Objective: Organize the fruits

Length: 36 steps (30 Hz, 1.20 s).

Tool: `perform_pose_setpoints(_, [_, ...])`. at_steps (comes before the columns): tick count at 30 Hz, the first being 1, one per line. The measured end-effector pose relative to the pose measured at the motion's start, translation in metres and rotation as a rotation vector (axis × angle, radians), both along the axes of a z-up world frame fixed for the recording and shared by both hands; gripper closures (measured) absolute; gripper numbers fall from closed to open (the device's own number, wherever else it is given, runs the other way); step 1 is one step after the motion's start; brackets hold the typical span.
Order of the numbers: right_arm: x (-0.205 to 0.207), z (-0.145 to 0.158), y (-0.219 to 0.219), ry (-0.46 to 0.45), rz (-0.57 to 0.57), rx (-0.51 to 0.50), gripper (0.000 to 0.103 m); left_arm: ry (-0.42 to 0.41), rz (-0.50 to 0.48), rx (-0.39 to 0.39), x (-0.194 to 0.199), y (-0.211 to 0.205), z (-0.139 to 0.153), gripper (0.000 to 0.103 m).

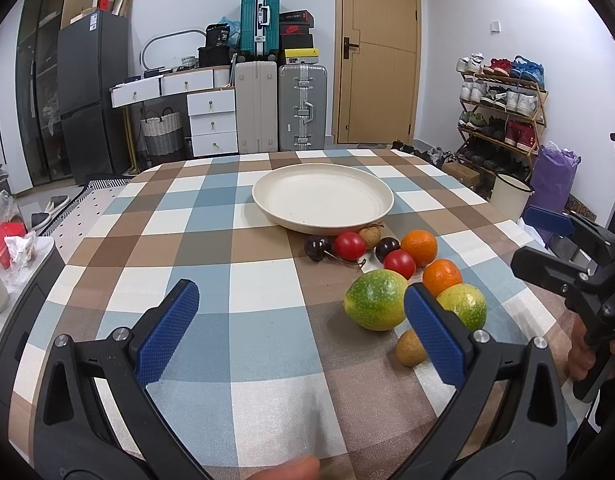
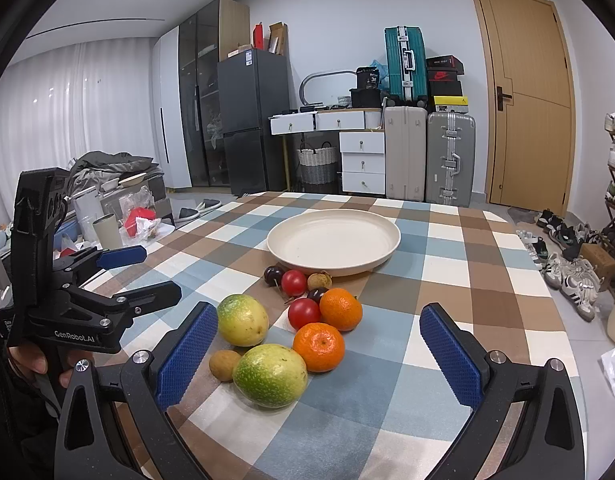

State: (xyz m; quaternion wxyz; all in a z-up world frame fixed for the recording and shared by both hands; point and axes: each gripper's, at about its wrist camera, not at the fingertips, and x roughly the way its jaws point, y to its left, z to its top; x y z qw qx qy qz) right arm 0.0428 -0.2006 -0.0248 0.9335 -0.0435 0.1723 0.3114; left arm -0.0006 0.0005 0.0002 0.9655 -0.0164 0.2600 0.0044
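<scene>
white "genrobot.ai" lettering marks the left gripper (image 2: 119, 276); both it and the right gripper (image 2: 319, 344) gape wide, empty.

Left gripper (image 2: 139, 276) body: white lettering reads "GenRobot.AI", seen left of the right claw.
Black bag (image 2: 370, 78): a "38" shows on it, far ahead, beside the teal suitcase.
Red shoebox (image 2: 443, 76): a Nike swoosh, far ahead and a little right.
Other labels: too small or blurred to read.
</scene>
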Motion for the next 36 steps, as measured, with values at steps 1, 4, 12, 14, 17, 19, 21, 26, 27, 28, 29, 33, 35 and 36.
perform_pose_setpoints(1, [0.001, -0.003, -0.001, 0.003, -0.002, -0.004, 0.000, 0.001, 0.001, 0.000, 0.000, 0.000, 0.000, 0.001])
perform_pose_setpoints(4, [0.003, -0.003, 0.009, 0.010, -0.005, -0.014, 0.000, 0.008, -0.001, 0.002, 0.001, 0.000, 0.000, 0.001])
perform_pose_setpoints(12, [0.014, -0.007, 0.013, 0.087, -0.032, -0.090, 0.000, 0.024, -0.022, -0.001, 0.006, 0.000, -0.005, 0.001])
perform_pose_setpoints(14, [0.016, -0.007, 0.015, 0.116, -0.027, -0.113, 0.000, 0.040, -0.037, 0.010, 0.007, 0.000, -0.006, 0.001])
perform_pose_setpoints(17, [0.020, -0.011, 0.025, 0.174, -0.022, -0.162, 0.000, 0.073, -0.050, 0.037, 0.007, -0.003, -0.005, 0.001])
perform_pose_setpoints(19, [0.022, -0.014, 0.027, 0.206, -0.013, -0.168, 0.000, 0.103, -0.077, 0.032, 0.008, -0.004, -0.007, 0.001])
perform_pose_setpoints(21, [0.023, -0.018, 0.029, 0.240, 0.009, -0.155, 0.000, 0.132, -0.107, 0.024, 0.010, -0.006, -0.010, 0.001])
perform_pose_setpoints(26, [0.029, -0.028, 0.036, 0.304, 0.041, -0.161, 0.015, 0.177, -0.132, 0.042, 0.017, -0.010, -0.018, 0.001])
perform_pose_setpoints(27, [0.031, -0.030, 0.038, 0.325, 0.053, -0.159, 0.018, 0.178, -0.129, 0.035, 0.019, -0.014, -0.021, 0.001])
perform_pose_setpoints(28, [0.032, -0.033, 0.041, 0.342, 0.061, -0.163, 0.021, 0.182, -0.128, 0.025, 0.020, -0.013, -0.021, 0.001])
perform_pose_setpoints(29, [0.033, -0.035, 0.043, 0.352, 0.069, -0.167, 0.021, 0.187, -0.126, 0.009, 0.022, -0.012, -0.022, 0.001])
perform_pose_setpoints(33, [0.035, -0.041, 0.050, 0.380, 0.099, -0.162, 0.026, 0.210, -0.136, -0.031, 0.030, -0.009, -0.024, 0.006])
perform_pose_setpoints(35, [0.037, -0.044, 0.052, 0.392, 0.105, -0.168, 0.036, 0.223, -0.132, -0.031, 0.036, -0.011, -0.026, 0.006])
perform_pose_setpoints(36, [0.037, -0.045, 0.053, 0.401, 0.114, -0.163, 0.038, 0.226, -0.136, -0.033, 0.038, -0.012, -0.026, 0.006])
